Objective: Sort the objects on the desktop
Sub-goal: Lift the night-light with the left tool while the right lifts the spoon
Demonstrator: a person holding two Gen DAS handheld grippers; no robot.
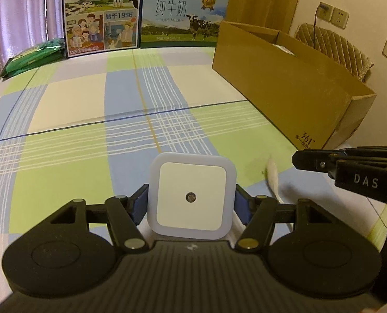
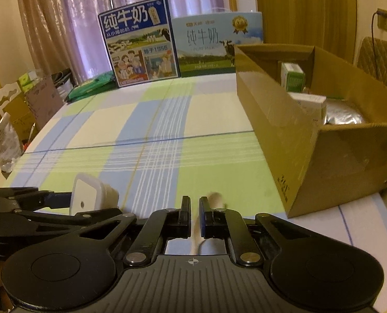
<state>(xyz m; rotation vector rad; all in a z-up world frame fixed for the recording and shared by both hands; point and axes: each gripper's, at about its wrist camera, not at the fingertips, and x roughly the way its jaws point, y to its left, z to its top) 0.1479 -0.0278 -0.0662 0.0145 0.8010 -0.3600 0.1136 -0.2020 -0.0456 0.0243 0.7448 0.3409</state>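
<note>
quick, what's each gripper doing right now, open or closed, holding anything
Left gripper: closed on the square white night light.
Right gripper: nearly closed around a thin white object; grip cannot be told.

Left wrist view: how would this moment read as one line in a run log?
left hand-held gripper: shut on white night light | right hand-held gripper: shut on blurred white object | cardboard box: open, partly filled

We see a table (image 2: 110, 135) covered with a checked cloth of green, blue and cream squares. At its far edge stand two milk cartons side by side, a dark blue one (image 2: 138, 44) and a pale blue one (image 2: 216, 44). A green packet (image 2: 91, 90) lies at the far left corner. Along the right edge sits an open cardboard box (image 2: 310, 156). Near the front edge lies a small white thing (image 1: 272, 177), blurred.
</note>
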